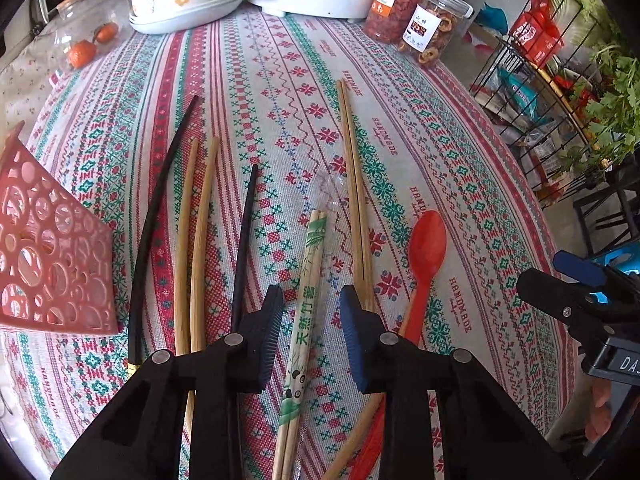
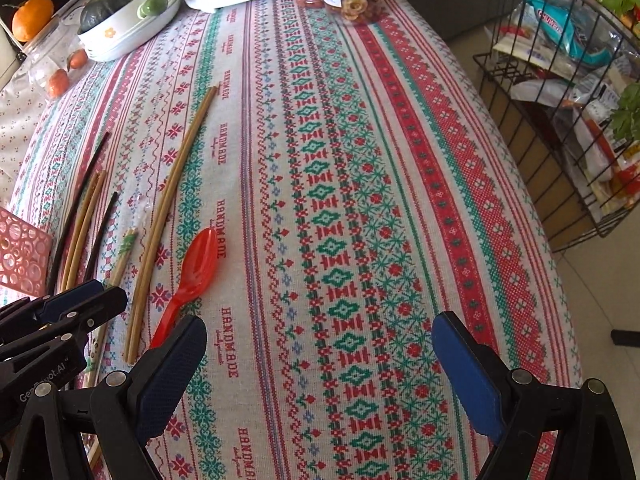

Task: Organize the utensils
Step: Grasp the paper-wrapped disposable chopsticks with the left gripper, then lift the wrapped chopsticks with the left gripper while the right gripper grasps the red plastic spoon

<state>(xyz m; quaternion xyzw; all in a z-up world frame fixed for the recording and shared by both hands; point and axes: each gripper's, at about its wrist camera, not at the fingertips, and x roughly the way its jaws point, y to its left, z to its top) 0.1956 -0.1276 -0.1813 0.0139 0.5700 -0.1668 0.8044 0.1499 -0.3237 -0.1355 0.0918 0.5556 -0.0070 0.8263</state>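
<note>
Left wrist view shows our left tongs [image 1: 306,336] parted narrowly either side of the wrapped chopsticks [image 1: 305,300], which lie flat on the bench [image 1: 280,80] between a black chopstick [image 1: 244,240] and the red spoon [image 1: 424,264]. We should lower squarely and close only on the wrapper; whether the pads touch yet we can't quite tell. Our right tongs [image 2: 316,376] stand wide, holding nothing. We judge the pink basket [image 1: 44,248] the likely destination.
</note>
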